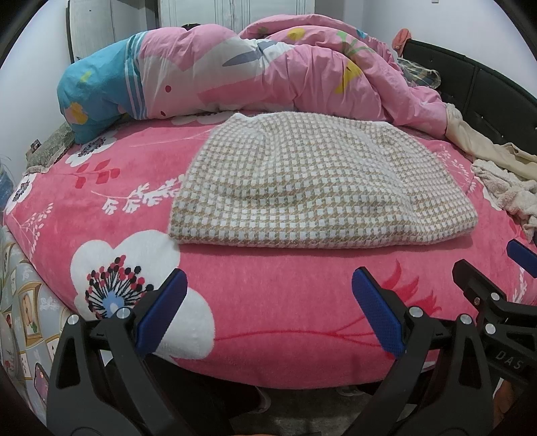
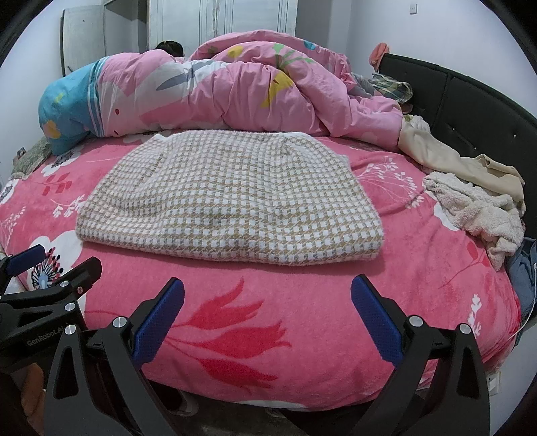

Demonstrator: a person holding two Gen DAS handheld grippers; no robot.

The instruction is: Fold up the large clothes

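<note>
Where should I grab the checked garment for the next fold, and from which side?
Probably take the checked garment at its near corners, one gripper each, coming in low from the near bed edge. It lies flat, its thick folded edge facing both open grippers, left gripper and right gripper, with bare pink sheet in between.

Bed (image 2: 302, 335) fills the view, covered in a pink fleece sheet with white flowers. Black padded headboard (image 2: 470, 110) runs along 2 to 3 o'clock. Pale, plain wall (image 2: 436, 26) behind it. White panelled wardrobe doors (image 2: 221, 20) at 12 o'clock. Grey floor (image 2: 235, 419) at 6 o'clock. Light is even and soft.
</note>
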